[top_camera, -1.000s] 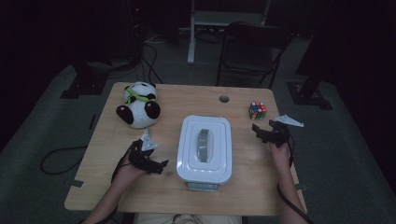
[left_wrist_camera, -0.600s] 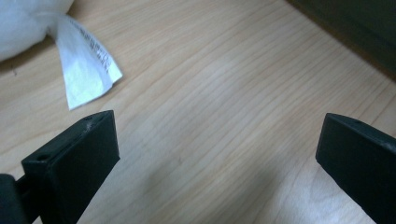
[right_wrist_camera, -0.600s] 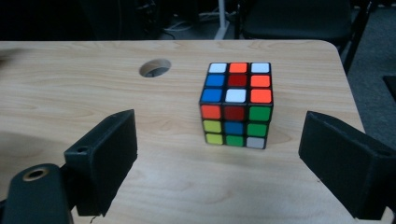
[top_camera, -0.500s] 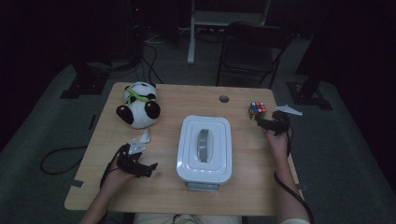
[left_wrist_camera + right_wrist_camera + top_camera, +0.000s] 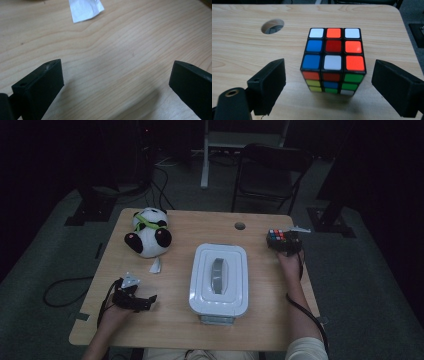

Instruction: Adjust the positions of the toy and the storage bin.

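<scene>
Spread fingers, wooden table, paper scrap

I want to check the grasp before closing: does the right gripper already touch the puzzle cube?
Apart. In the right gripper view, the right gripper stands open, and bare wood shows between each jaw and the puzzle cube.

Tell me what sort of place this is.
Probably a lab or studio set up for recording: a small wooden table on grey carpet in a dark room, cables across the floor, an empty black chair and equipment stands behind.
</scene>
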